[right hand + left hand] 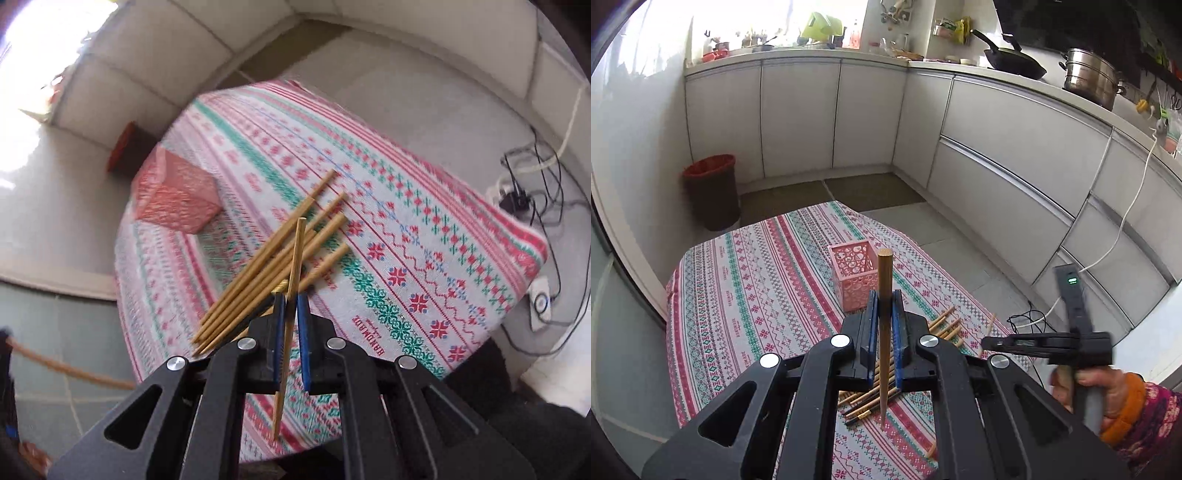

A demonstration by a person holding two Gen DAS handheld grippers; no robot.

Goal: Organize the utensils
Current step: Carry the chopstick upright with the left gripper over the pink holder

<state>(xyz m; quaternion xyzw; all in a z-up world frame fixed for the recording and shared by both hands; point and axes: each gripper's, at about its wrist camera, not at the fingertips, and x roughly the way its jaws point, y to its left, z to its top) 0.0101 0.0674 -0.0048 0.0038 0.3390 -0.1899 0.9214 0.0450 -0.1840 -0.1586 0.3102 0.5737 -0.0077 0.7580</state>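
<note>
Striped cloth covers surface (746, 280). Pink basket (851, 271) stands upright toward far side; loose chopsticks (266, 266) lie in heap right of it, near us. We see left tool (885, 310) clamped on one upright chopstick (885, 295). Right tool (290, 314) pinches another chopstick (295, 258), raised above heap.

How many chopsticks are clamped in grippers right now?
2. One chopstick in the left gripper, near the pink basket; another chopstick in the right gripper, above the loose pile.
</note>
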